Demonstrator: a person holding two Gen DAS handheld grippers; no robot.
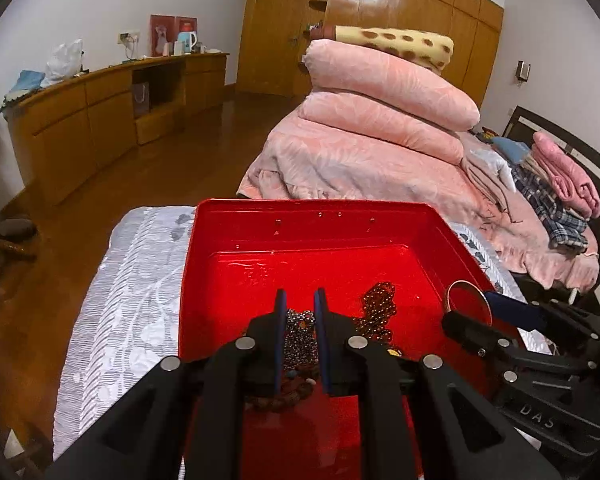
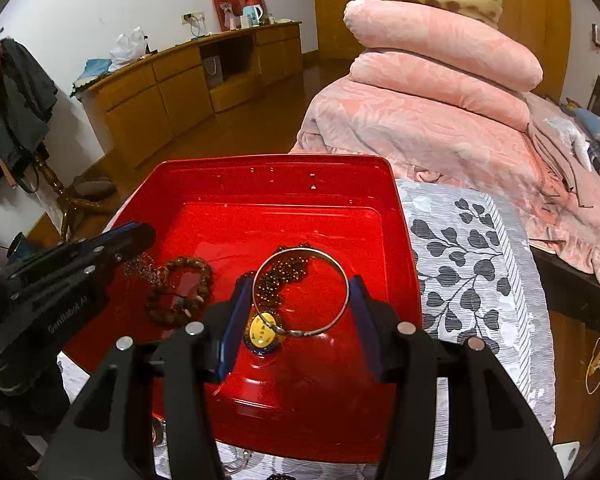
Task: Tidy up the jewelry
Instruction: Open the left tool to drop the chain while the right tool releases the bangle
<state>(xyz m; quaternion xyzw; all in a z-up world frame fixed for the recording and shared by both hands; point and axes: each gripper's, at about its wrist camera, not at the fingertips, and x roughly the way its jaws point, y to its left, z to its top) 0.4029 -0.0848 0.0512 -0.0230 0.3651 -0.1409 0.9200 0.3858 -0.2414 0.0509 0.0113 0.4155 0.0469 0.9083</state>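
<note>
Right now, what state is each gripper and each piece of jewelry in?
left gripper: shut on the silver chain, over the red box.
right gripper: shut on the silver bangle, held above the box.
wooden bead bracelet: lying in the box.
dark bead necklace: heaped in the box.
yellow pendant: lying flat.

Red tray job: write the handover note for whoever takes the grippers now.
Left gripper: shut on the silver bead chain, low over the red tray.
Right gripper: shut on the silver bangle, held across its width above the tray.
In the tray: brown bead bracelet, dark bead strand, yellow pendant.
Done: those three pieces are in.
Left: release the chain and the bangle into the tray. More pieces seem to lie on the cloth at the tray's near edge, too hidden to name.
</note>
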